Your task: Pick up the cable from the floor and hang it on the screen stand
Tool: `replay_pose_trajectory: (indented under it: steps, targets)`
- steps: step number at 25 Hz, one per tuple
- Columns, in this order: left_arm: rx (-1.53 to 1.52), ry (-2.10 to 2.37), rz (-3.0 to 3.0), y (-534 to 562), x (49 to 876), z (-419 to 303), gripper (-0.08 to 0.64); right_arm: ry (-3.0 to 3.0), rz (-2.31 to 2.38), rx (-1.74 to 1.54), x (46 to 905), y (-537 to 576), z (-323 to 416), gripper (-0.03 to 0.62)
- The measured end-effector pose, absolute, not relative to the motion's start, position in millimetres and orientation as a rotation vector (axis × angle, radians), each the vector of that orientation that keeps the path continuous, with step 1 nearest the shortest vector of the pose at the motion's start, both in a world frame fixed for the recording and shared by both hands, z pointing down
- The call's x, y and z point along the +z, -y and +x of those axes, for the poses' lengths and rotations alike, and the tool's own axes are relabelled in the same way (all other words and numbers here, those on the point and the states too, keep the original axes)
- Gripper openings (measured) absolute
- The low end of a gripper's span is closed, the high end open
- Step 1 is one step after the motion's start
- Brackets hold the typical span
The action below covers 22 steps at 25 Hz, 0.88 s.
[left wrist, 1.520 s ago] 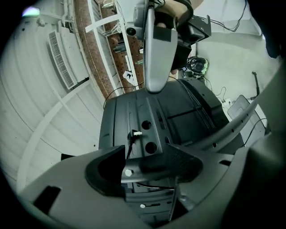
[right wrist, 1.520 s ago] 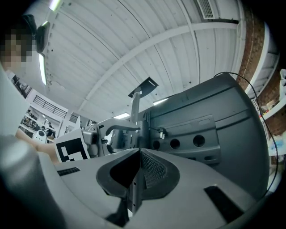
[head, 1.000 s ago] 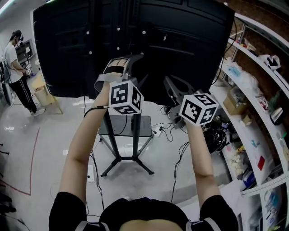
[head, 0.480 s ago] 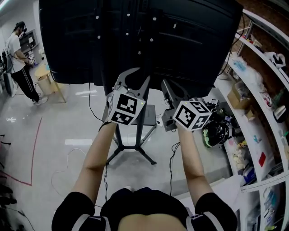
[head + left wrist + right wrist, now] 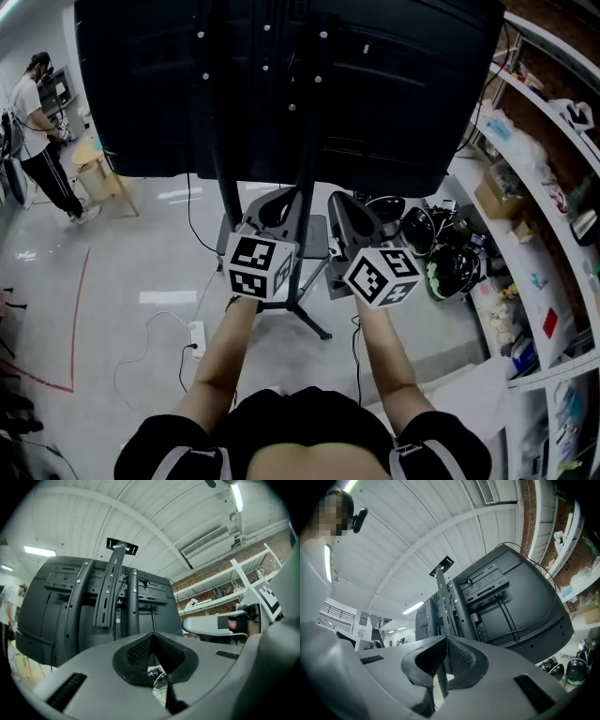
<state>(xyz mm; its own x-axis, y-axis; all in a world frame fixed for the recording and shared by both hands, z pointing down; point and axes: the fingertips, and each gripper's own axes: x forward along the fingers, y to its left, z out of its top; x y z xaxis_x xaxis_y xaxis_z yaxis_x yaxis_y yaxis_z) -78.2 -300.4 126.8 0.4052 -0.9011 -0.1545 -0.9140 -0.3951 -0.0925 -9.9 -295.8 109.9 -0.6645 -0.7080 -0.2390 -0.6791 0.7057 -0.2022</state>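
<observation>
Both grippers are coming down from the back of the screen [image 5: 375, 94], where they were raised a second ago, and are now hanging low beside the screen stand [image 5: 225, 192]. The left gripper [image 5: 286, 195] has just been closing its tongs, which are now pressing together on nothing. The right gripper [image 5: 339, 202] is likewise pinched together and empty. A thin black cable [image 5: 188, 202] is trailing from under the screen toward the floor [image 5: 103, 272], where a white power strip [image 5: 197, 338] is lying with its cord. Which one is the task's cable cannot be told. If it is the black one, the hanging is probably finished.
</observation>
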Motion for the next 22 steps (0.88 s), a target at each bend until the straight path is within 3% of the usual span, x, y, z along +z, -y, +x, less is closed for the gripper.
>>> replay_pose_trajectory:
  steps: [11, 22]
  targets:
    - [0.173, -1.708, -2.652, 269.8, 180.7, -76.0, 0.008, -2.565, -1.347, 0.007, 152.5, 269.2, -0.6, 0.025]
    - [0.063, -1.683, -2.655, 258.6, 200.6, -65.1, 0.008, -2.557, -1.406, -0.055, 176.6, 260.4, 5.2, 0.023]
